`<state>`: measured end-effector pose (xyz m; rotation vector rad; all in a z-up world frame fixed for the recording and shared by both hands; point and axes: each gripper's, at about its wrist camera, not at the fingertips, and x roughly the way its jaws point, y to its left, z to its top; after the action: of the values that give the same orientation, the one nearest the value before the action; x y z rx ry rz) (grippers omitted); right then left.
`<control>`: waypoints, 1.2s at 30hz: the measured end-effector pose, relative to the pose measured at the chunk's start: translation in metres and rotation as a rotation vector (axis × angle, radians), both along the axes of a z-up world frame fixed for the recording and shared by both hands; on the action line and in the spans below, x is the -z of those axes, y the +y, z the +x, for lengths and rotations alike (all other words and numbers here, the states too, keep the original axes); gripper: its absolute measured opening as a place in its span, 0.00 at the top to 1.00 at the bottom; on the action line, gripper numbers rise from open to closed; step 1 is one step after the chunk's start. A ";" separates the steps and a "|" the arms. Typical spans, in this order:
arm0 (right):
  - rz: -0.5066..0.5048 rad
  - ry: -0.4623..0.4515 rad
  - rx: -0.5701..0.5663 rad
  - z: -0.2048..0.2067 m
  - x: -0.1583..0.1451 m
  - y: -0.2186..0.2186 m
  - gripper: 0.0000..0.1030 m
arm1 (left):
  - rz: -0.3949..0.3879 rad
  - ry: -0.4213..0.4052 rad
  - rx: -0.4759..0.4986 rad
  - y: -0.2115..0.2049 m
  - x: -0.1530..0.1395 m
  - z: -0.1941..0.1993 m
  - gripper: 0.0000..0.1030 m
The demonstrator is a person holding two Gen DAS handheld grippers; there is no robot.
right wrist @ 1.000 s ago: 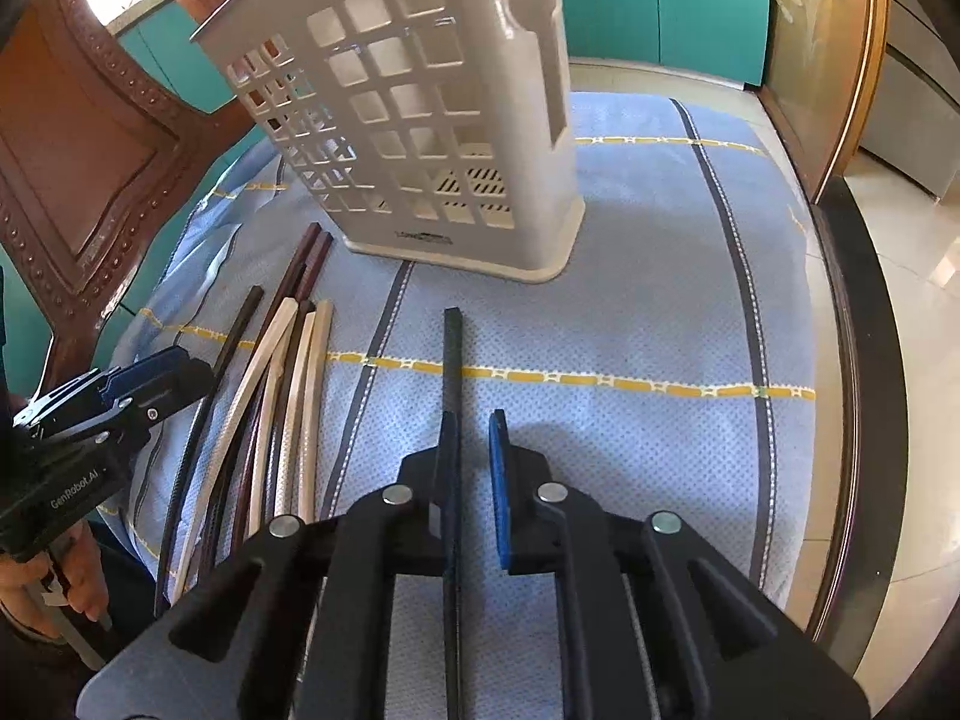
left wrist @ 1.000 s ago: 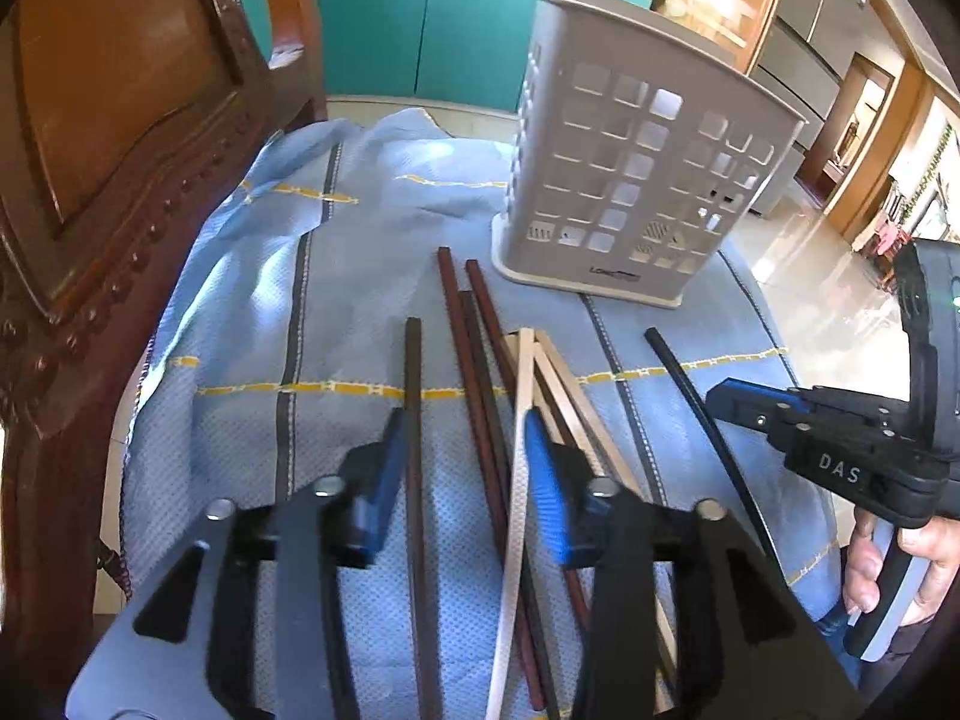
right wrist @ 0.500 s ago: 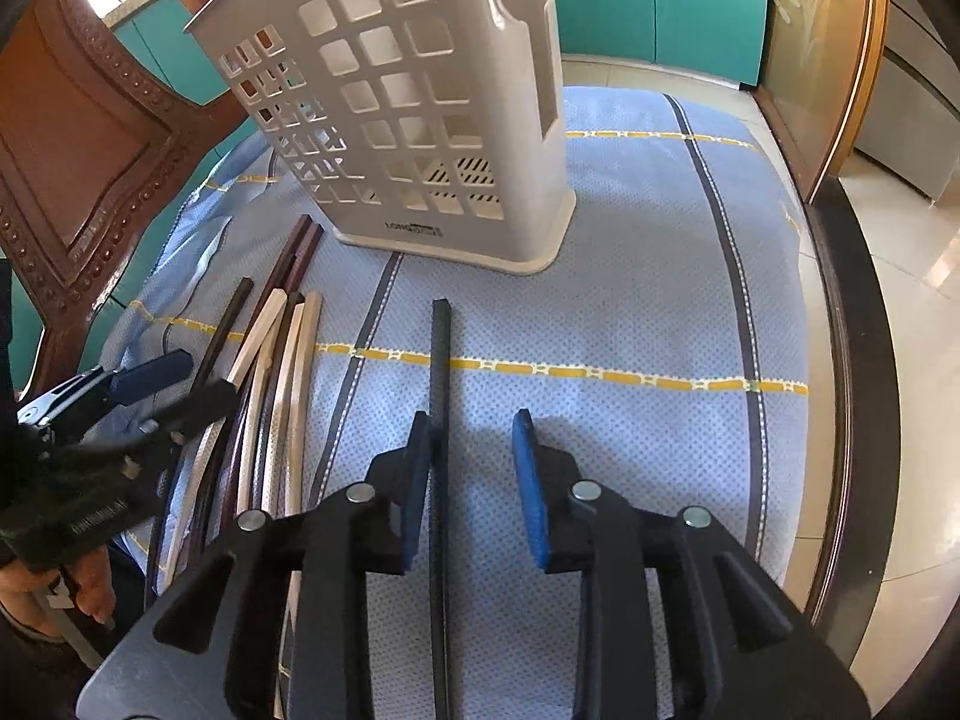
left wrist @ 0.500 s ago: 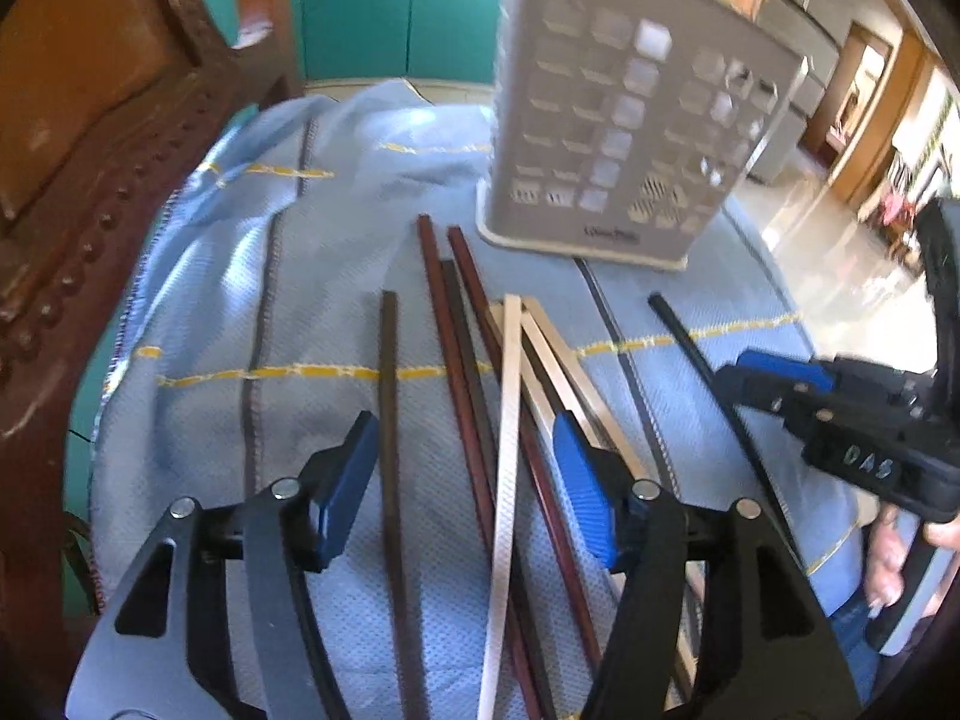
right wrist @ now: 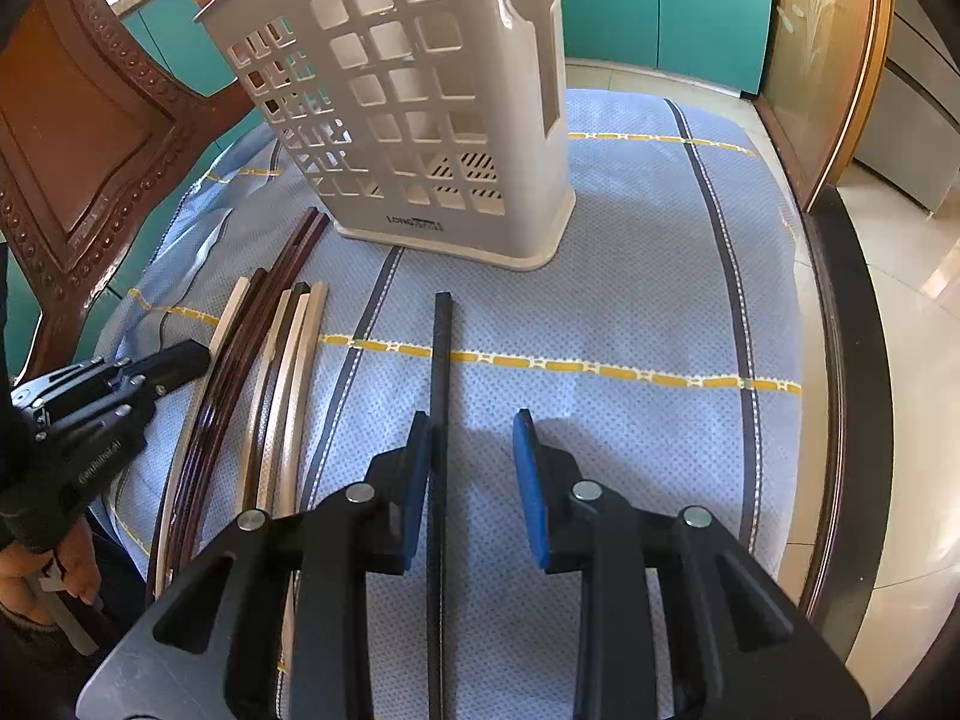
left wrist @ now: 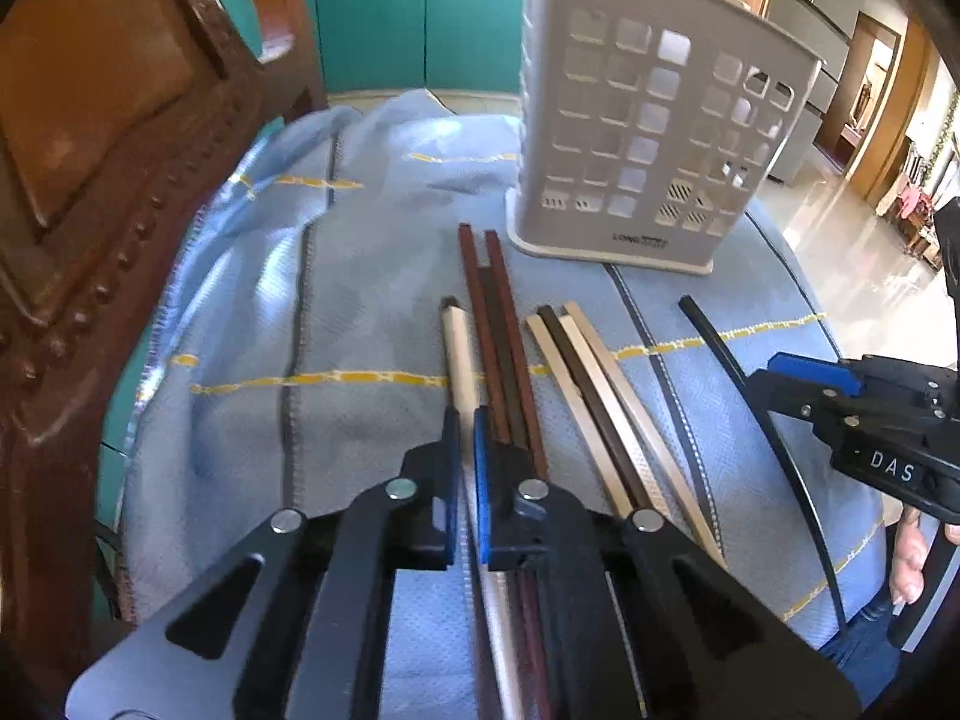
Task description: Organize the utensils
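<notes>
A white perforated utensil holder point(left wrist: 648, 138) stands upright on a blue cloth point(left wrist: 372, 276); it also shows in the right wrist view point(right wrist: 420, 108). Several chopsticks lie in front of it: reddish-brown ones point(left wrist: 501, 348), beige and dark ones point(left wrist: 594, 384), and a black one point(right wrist: 441, 372) apart on the right. My left gripper point(left wrist: 467, 438) is shut on a cream chopstick point(left wrist: 459, 348), with a dark chopstick under it. My right gripper point(right wrist: 471, 444) is open, its left finger against the black chopstick, which lies on the cloth.
A carved wooden chair back point(left wrist: 108, 150) rises close on the left. Teal cabinets point(left wrist: 408, 6) stand behind. The table's dark edge point(right wrist: 852, 360) runs along the right, with tiled floor beyond.
My left gripper has closed on the cream chopstick and shifted it left over the dark chopstick. My right gripper has opened off the black chopstick.
</notes>
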<state>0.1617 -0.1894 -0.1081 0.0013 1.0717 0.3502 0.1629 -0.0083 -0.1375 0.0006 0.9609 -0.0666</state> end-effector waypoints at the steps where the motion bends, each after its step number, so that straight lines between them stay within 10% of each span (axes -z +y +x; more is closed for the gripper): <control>1: 0.000 0.000 0.001 0.000 0.000 0.000 0.72 | 0.003 -0.008 -0.007 0.002 -0.002 -0.002 0.95; 23: -0.007 -0.001 -0.002 0.002 -0.001 0.002 0.72 | 0.003 0.065 -0.008 -0.003 0.017 0.011 0.94; 31: -0.014 -0.008 -0.008 0.001 -0.001 0.002 0.67 | -0.075 0.059 0.005 0.002 0.012 0.008 0.69; 36: -0.026 -0.018 -0.009 0.000 0.000 0.007 0.66 | -0.036 0.048 0.046 -0.013 0.013 0.006 0.77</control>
<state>0.1620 -0.1829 -0.1079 -0.0296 1.0591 0.3436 0.1692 -0.0211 -0.1510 -0.0121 1.0080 -0.1272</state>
